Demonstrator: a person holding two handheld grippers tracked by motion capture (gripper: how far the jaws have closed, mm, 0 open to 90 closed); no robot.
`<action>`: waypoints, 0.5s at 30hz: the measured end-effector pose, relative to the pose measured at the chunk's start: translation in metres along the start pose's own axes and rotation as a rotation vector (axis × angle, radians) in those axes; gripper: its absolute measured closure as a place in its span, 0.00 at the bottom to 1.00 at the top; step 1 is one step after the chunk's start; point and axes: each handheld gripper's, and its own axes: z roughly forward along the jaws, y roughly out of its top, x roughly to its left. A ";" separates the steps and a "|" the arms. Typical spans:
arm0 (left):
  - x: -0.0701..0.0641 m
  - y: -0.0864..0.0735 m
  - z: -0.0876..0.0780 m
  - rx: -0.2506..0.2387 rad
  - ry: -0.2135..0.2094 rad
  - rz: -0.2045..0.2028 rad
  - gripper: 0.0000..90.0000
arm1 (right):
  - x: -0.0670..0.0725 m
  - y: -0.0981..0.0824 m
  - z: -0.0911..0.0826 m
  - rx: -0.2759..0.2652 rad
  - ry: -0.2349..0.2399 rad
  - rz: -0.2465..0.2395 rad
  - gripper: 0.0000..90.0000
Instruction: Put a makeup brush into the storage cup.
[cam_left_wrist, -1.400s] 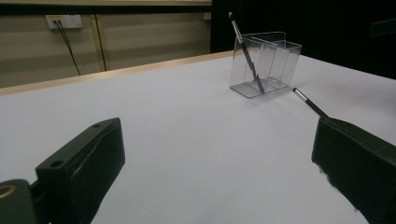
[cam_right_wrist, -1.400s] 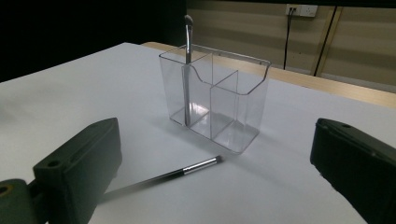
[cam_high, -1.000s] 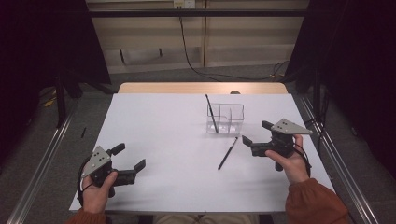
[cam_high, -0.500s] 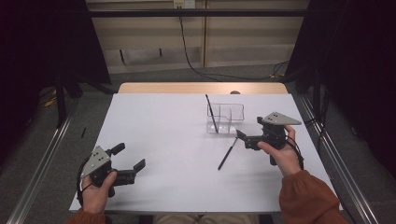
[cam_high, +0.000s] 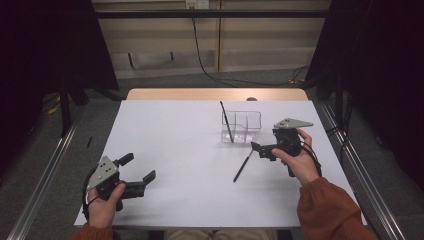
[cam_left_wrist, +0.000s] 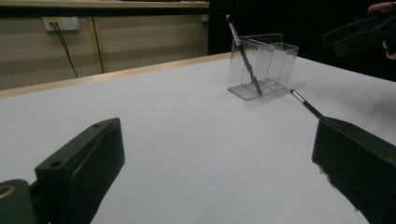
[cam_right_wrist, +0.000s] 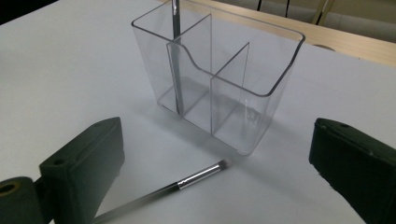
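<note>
**Two brushes, one divided holder, both of my grippers spread wide**

Two slim makeup brushes are on my white table (cam_high: 165, 135). One stands tilted in the clear holder (cam_high: 248, 126), in the compartment at its left end as the high view shows it, its tip rising above the rim. The other brush (cam_high: 242, 166) lies flat on the table just in front of the holder, with its metal ferrule and bristle end pointing toward the holder (cam_right_wrist: 219, 79).

Compared with a second ago, my right gripper (cam_high: 261, 148) has moved inward from the table's right edge toward the lying brush and has turned, so its grey plate now sits higher and its jaws point left at the brush. Its jaws are released and hold nothing; in the right gripper view the lying brush (cam_right_wrist: 187, 183) runs between them, low in the frame, and I cannot tell whether the left jaw touches the handle. My left gripper (cam_high: 136, 171) has stayed where it was near the front left corner, jaws likewise released and holding nothing. From the left gripper view the holder (cam_left_wrist: 264, 65) and its standing brush (cam_left_wrist: 243, 55) are well away, and the lying brush (cam_left_wrist: 306, 103) peeks out above one jaw.

I can read no brand, label or writing on the holder, the brushes or the grippers.
</note>
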 end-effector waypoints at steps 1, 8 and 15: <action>0.000 0.000 0.000 0.000 0.000 0.000 0.03 | 0.000 0.000 0.001 0.017 0.002 0.005 0.03; 0.000 0.000 0.001 0.003 -0.003 0.002 0.03 | -0.002 0.001 0.010 0.127 0.006 0.019 0.05; 0.000 -0.001 0.001 0.005 0.000 0.003 0.03 | -0.006 0.001 0.018 0.236 -0.011 0.063 0.07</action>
